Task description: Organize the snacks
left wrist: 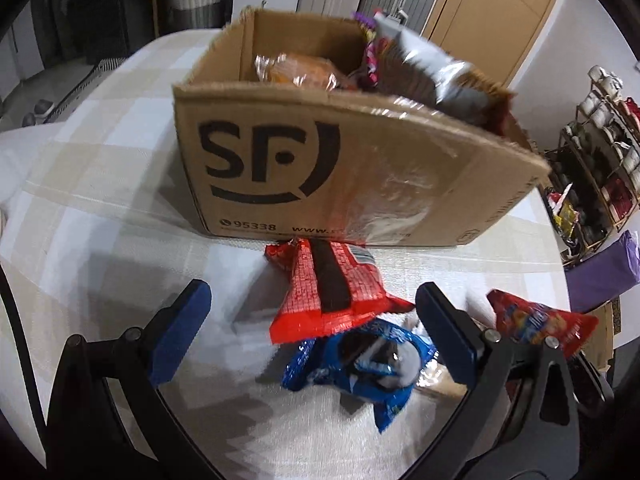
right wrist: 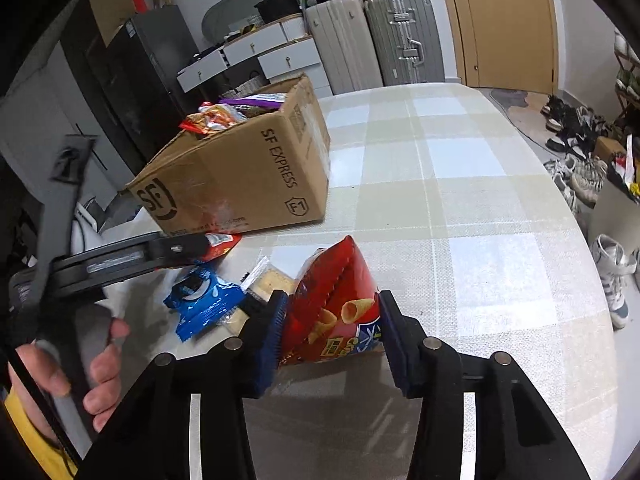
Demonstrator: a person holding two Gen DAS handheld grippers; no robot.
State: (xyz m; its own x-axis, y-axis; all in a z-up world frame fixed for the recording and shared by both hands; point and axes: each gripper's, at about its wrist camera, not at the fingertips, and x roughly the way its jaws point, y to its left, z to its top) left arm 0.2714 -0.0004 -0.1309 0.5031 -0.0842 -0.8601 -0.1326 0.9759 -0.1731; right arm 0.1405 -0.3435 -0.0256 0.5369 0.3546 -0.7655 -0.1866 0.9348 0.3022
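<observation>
A: Item one, right gripper [right wrist: 331, 334]?
B: Blue pads pressed on both sides of the red cone-snack bag [right wrist: 334, 312]; bag upright between them, over the checked tablecloth [right wrist: 460, 168].
A: Item two, left gripper [left wrist: 314, 334]?
B: Jaws wide apart, holding nothing; red wafer pack [left wrist: 326, 288] and blue cookie pack [left wrist: 360, 364] lie between its fingers, flat on the cloth.
A: Item three, cardboard box [left wrist: 360, 168]?
B: Just beyond the wafer pack, far side; open-topped, snack bags heaped inside.
</observation>
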